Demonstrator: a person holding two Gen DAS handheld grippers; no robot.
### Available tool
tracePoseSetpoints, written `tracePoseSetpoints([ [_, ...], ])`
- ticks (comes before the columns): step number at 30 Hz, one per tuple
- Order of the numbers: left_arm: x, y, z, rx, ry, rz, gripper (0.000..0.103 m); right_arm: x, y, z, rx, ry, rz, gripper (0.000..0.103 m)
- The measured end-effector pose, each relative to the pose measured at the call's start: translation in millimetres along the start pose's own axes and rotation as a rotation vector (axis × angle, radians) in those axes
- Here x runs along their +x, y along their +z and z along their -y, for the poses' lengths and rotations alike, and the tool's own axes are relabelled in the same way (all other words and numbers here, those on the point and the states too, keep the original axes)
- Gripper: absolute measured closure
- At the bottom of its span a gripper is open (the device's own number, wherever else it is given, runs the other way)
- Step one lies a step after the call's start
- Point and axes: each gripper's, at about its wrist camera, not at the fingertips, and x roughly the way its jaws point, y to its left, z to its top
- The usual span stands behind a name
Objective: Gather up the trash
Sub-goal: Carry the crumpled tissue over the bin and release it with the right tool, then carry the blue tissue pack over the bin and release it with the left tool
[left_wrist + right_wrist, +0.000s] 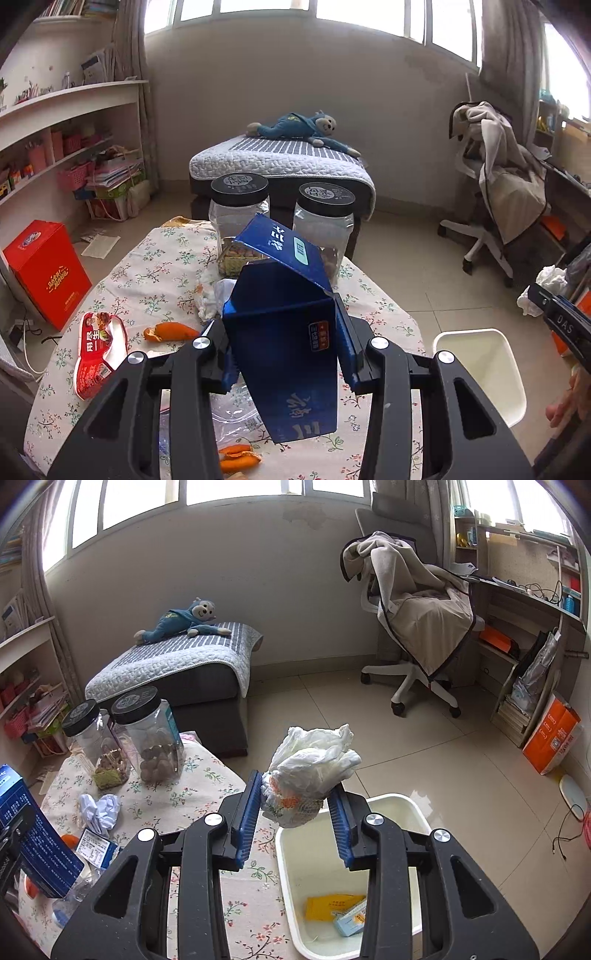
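1. Across the floral tablecloth (155, 266) under my claws stand two clear jars (239, 221) with black lids, near the far edge.
2. Beside the table's right edge sits my white bin (391, 805), a yellow packet (332, 906) and a pale blue box (351, 919) lying in its bottom.
3. My left claw (284, 354) is clamped on an opened blue carton (284, 332), held above the table.
4. My right claw (295, 808) grips a crumpled white plastic bag (314, 764) over the bin's near rim.
5. On the cloth lie a red wrapper (98, 350), crumpled white paper (99, 808) and orange peel (170, 330).
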Motion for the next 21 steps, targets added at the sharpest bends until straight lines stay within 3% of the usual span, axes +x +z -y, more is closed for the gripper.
tracePoseSetpoints([
  [3,1.8,-1.4,21.8,0.019,-0.037,-0.004,0.061,7.2,-0.4,24.9,0.037,-0.037,-0.020,0.066],
  [4,3.0,-1.4,29.1,0.023,-0.053,-0.009,0.061,8.2,-1.3,33.2,0.054,-0.048,-0.026,0.059],
  [5,4.2,-1.5,37.3,0.027,-0.070,-0.013,0.061,8.0,-1.5,41.9,0.078,-0.054,-0.025,0.039],
  [7,7.0,-1.3,53.2,0.035,-0.105,-0.023,0.061,4.5,-0.3,58.9,0.126,-0.085,-0.008,0.015],
  [13,11.8,-3.2,109.6,0.074,-0.197,-0.052,0.061,-8.2,5.5,97.0,0.195,-0.163,0.052,0.007],
  [21,15.1,-5.4,182.5,0.132,-0.292,-0.078,0.061,-15.9,8.7,146.6,0.252,-0.281,0.089,0.007],
])
